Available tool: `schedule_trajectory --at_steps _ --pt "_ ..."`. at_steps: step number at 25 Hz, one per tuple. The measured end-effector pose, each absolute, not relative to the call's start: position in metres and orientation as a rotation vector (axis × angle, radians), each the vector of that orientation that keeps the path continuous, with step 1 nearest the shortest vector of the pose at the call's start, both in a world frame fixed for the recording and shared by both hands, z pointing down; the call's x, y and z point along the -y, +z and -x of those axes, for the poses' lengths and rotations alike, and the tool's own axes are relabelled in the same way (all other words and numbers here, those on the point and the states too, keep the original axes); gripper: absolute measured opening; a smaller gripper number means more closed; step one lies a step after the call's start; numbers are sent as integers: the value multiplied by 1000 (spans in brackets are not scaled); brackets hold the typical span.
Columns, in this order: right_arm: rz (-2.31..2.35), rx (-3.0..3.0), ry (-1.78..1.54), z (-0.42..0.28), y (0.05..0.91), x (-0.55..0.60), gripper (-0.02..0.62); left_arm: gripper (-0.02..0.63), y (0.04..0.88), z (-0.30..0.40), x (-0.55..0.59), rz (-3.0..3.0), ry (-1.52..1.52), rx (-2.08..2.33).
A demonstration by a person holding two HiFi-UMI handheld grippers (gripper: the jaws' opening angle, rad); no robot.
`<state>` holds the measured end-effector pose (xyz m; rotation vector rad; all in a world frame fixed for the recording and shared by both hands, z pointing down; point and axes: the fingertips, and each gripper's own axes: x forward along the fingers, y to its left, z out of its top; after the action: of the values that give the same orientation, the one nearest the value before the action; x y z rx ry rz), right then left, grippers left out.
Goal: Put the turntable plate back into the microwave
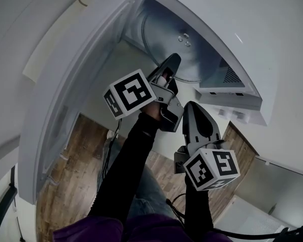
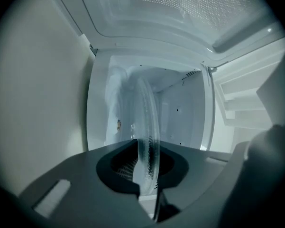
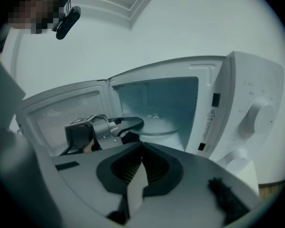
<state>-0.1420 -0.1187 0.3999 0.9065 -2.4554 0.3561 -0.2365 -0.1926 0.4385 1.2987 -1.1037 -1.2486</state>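
The clear glass turntable plate (image 1: 177,40) lies roughly level inside the open white microwave (image 1: 242,96), low in its cavity. My left gripper (image 1: 172,62) reaches into the mouth of the cavity and is shut on the plate's near rim. In the left gripper view the plate (image 2: 147,122) shows edge-on, pinched between the jaws of the left gripper (image 2: 149,175). My right gripper (image 1: 192,108) hangs in front of the microwave, shut and empty. In its own view the right gripper (image 3: 141,167) looks at the plate (image 3: 160,125) and the left gripper (image 3: 132,123).
The microwave door (image 1: 70,100) stands swung wide open to the left. Two round knobs (image 3: 258,115) sit on the control panel at the right. Wooden floor (image 1: 70,170) and the person's legs show below. White walls surround the microwave.
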Motion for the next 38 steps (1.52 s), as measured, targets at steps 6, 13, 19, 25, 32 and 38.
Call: schedule_trajectory --at_steps 6,13,19,25,32,38 --pt "-915 2453 349 142 398 124 11 41 439 239 201 -1274 -1248 1112" --pt "-922 2445 342 141 397 132 11 43 441 240 209 -1255 -1254 1101" --pt "-921 2433 334 141 400 140 11 43 444 239 218 -1240 -1233 1108" --pt "-921 2425 323 141 402 147 11 44 450 238 223 -1227 -1219 1114" --pt "-919 2419 309 142 403 155 11 44 451 239 230 -1225 -1212 1117" --pt "-922 2416 308 142 404 160 11 48 452 239 232 -1218 -1201 1128"
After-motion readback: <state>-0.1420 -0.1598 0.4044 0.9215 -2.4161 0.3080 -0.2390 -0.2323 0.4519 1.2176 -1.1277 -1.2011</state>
